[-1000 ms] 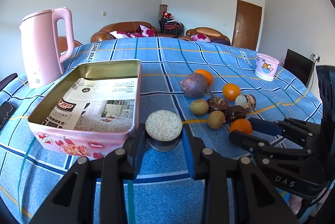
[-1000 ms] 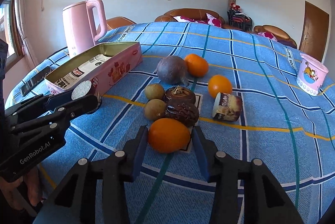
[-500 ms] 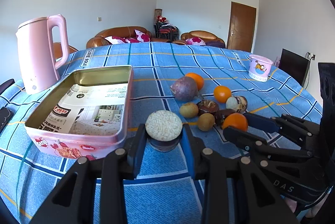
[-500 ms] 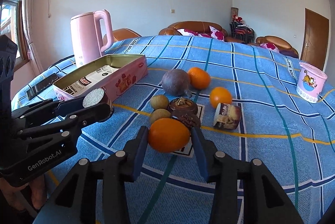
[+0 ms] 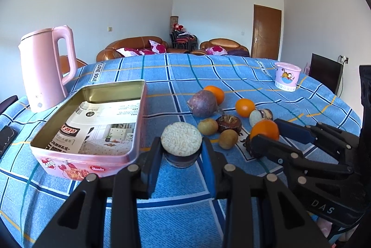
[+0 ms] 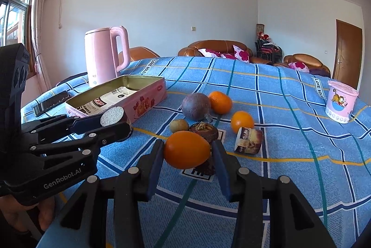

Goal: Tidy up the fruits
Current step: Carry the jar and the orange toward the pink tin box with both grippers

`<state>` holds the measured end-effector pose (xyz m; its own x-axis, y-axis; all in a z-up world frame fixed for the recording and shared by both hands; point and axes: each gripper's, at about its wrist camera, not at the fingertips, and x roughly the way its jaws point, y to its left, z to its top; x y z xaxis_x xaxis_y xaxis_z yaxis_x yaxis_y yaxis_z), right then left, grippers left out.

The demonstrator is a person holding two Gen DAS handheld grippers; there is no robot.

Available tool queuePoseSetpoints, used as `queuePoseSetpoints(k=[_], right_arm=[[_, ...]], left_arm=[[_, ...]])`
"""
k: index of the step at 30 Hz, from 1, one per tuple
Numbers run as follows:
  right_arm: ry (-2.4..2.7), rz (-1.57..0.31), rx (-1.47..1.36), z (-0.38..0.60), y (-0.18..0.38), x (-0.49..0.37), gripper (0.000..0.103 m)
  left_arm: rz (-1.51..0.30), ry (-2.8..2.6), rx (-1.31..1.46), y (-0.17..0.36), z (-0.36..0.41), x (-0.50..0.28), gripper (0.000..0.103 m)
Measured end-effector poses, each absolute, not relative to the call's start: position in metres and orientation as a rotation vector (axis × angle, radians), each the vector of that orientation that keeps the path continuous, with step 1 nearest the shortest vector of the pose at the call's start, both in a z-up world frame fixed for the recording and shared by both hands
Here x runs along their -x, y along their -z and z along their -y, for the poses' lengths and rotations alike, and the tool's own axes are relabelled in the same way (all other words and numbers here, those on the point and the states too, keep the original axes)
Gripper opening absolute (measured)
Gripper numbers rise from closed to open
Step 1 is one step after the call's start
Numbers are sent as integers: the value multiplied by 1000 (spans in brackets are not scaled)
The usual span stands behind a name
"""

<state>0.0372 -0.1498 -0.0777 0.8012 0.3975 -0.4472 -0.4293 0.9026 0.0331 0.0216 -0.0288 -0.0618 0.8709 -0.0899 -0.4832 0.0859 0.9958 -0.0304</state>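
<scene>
I saw a blue plaid cloth (image 5: 208, 71), a pink kettle (image 5: 46, 67), a pink tin (image 5: 76, 162), orange fruit (image 6: 186, 151) and black grippers with blue pads (image 5: 153, 166).

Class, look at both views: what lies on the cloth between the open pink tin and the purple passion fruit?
Nothing: bare blue checked tablecloth separates the pink tin from the passion fruit, clearest in the right wrist view.

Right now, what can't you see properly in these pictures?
- Left view: the lower part of the dark fruit is hidden by the left gripper's fingers.
- Right view: the fruit behind the orange is mostly hidden by it.
- Both views: the print on the paper in the tin is too small to read.
- Left view: the phone is cut off by the edge.
</scene>
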Motion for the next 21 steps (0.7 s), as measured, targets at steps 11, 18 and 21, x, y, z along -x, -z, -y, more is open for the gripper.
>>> queuePoseSetpoints(k=[11, 18, 21], right_arm=[[-448, -428, 60, 153, 77, -34, 45], [-453, -398, 55, 155, 77, -30, 45], [-455, -388, 54, 156, 77, -28, 45]], left_arm=[[-482, 93, -10, 61, 32, -19, 35], [-471, 94, -9, 59, 32, -18, 35], [-461, 97, -10, 58, 33, -16, 35]])
